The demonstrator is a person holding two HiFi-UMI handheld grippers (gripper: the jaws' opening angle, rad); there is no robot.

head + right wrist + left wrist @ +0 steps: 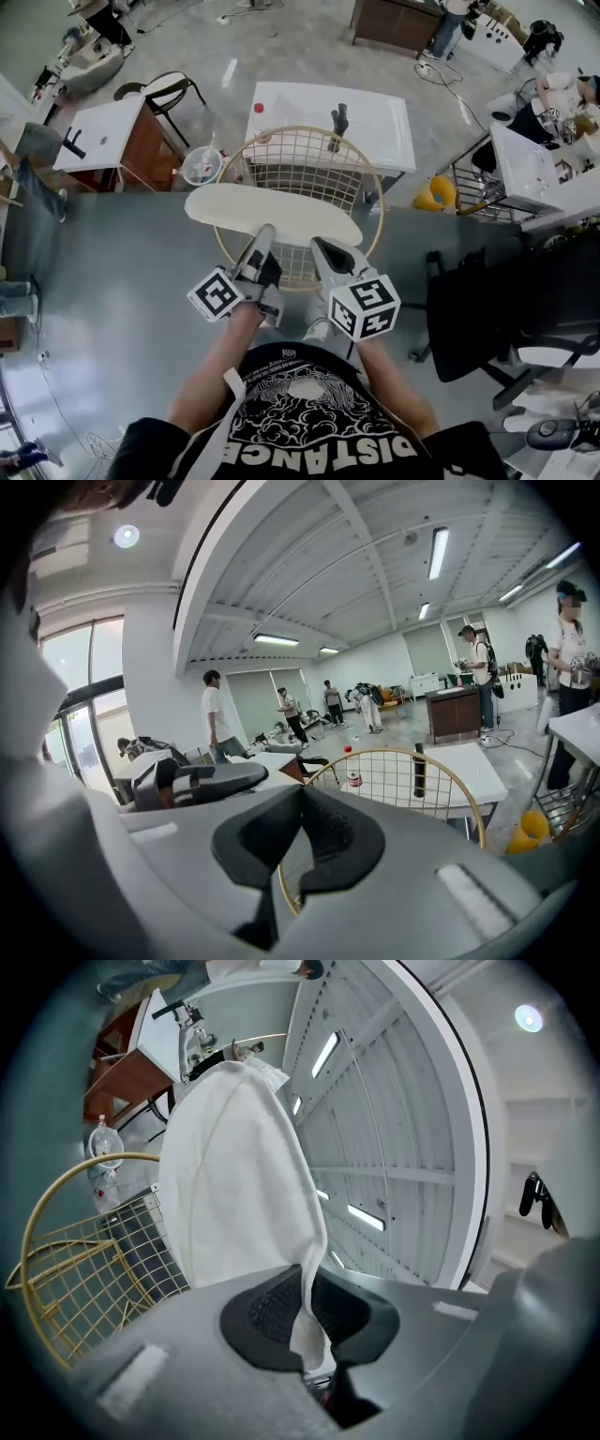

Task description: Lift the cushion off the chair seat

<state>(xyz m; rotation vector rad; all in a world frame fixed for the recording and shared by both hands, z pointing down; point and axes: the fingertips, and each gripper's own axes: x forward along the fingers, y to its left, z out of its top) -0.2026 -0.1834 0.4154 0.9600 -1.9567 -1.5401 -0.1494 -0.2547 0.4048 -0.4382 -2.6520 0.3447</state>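
Note:
A cream oval cushion hangs above the gold wire chair, its long side running left to right. My left gripper is shut on the cushion's near edge. In the left gripper view the white cushion fabric stands up from between the dark pads, pinched at the left gripper. My right gripper sits just right of it, at the cushion's near edge. In the right gripper view the right gripper has its pads closed together with no fabric seen between them, and the wire chair lies beyond.
Behind the chair stands a white table with a black object. A black office chair is at the right. A wooden desk and a small bin are at the left. Several people stand far off.

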